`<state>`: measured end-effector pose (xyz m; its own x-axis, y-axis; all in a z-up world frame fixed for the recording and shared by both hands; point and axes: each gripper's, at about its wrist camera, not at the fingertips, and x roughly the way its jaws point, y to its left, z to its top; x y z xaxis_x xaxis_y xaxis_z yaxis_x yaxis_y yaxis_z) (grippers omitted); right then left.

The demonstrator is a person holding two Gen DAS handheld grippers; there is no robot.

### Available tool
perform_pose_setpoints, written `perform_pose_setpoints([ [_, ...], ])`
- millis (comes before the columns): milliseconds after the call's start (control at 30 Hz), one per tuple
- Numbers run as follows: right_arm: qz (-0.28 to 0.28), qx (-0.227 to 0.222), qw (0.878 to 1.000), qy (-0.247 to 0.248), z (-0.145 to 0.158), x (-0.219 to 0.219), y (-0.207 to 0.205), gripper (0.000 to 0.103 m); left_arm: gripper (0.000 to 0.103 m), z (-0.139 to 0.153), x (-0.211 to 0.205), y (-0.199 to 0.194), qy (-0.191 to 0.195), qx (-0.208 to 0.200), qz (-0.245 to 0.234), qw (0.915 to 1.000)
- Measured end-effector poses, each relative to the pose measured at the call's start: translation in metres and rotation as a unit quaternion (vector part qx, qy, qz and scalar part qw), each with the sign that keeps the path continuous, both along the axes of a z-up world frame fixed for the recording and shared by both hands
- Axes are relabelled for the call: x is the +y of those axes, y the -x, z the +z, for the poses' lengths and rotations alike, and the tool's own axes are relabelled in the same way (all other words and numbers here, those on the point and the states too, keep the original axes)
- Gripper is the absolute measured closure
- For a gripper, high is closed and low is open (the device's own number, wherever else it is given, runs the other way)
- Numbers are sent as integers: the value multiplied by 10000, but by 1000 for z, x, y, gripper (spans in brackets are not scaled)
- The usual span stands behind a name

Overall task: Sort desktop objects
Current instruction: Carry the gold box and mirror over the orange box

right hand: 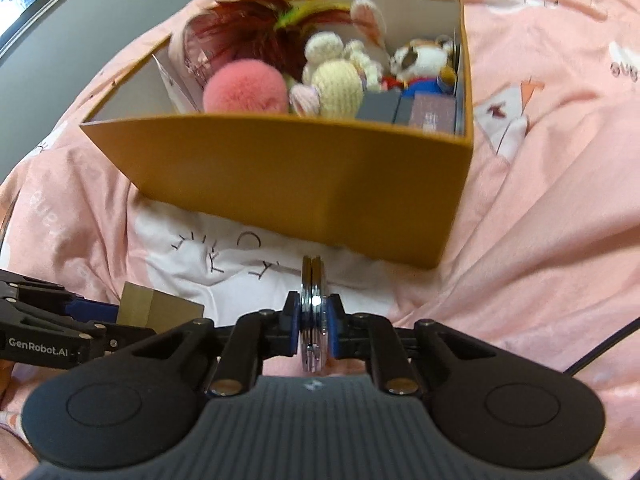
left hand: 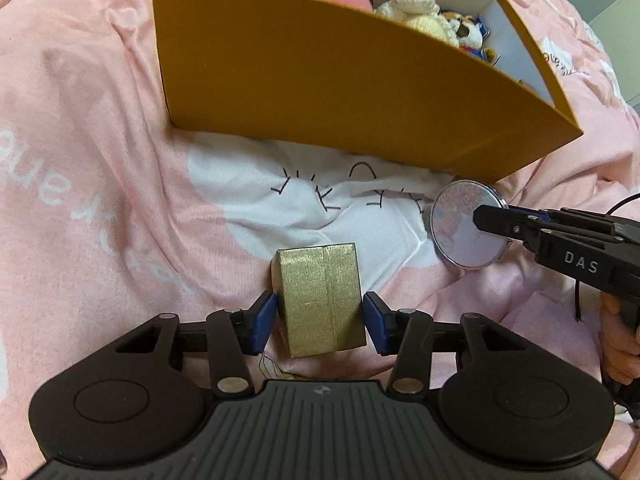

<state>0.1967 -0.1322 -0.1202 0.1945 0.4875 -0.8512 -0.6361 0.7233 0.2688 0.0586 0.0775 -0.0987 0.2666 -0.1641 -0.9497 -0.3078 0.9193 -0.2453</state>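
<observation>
Gripping a small gold box [left hand: 322,300], the left tongs [left hand: 320,320] have blue pads [left hand: 264,320] on both side faces; left pad touches, right pad shows a hairline gap, so contact on that side is hard to confirm. Box sits low over the pink bedsheet [left hand: 100,200], nearest the camera.

Right tongs [right hand: 314,326] are clamped on a round compact mirror [right hand: 313,312], held edge-on and upright between the pads. From the left wrist view, the same mirror [left hand: 466,228] shows its flat face, just right of the gold box, near the front corner of the storage box.

Beyond both: open mustard-yellow cardboard box [right hand: 280,176] on the bedsheet, white inside. Contents: pink pompom [right hand: 244,88], cream crochet bunny [right hand: 336,80], small tiger plush [right hand: 420,58], dark red feathers [right hand: 256,36], a few dark flat boxes [right hand: 404,110] at the right front.

White cartoon print with black stitched marks [left hand: 312,196] lies on the sheet between tongs and box.
</observation>
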Motion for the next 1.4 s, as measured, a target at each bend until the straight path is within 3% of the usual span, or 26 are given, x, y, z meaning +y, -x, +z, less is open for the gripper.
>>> perform_pose_setpoints([
  [367, 119, -220, 9979, -596, 51, -14, 3, 89, 49, 50, 8, 4, 348, -830, 40, 9959],
  [700, 288, -461, 9886, -1403, 111, -33, 3, 89, 49, 121, 2, -10, 380, -1786, -326, 9826],
  [833, 157, -759, 9820, -1720, 135, -40, -7, 89, 49, 143, 1, -30, 321, -2133, -419, 9756],
  [933, -68, -1170, 9791, -1662, 146, -41, -16, 89, 49, 153, -1, -50, 224, -2340, -450, 9709],
  [1133, -388, -1265, 9774, -1651, 140, -34, -47, 89, 49, 135, -9, -98, 201, -2167, -517, 9747],
  [1400, -573, -1087, 9821, -1427, 106, -23, -74, 89, 49, 61, -11, -145, 324, -1280, -465, 9902],
])
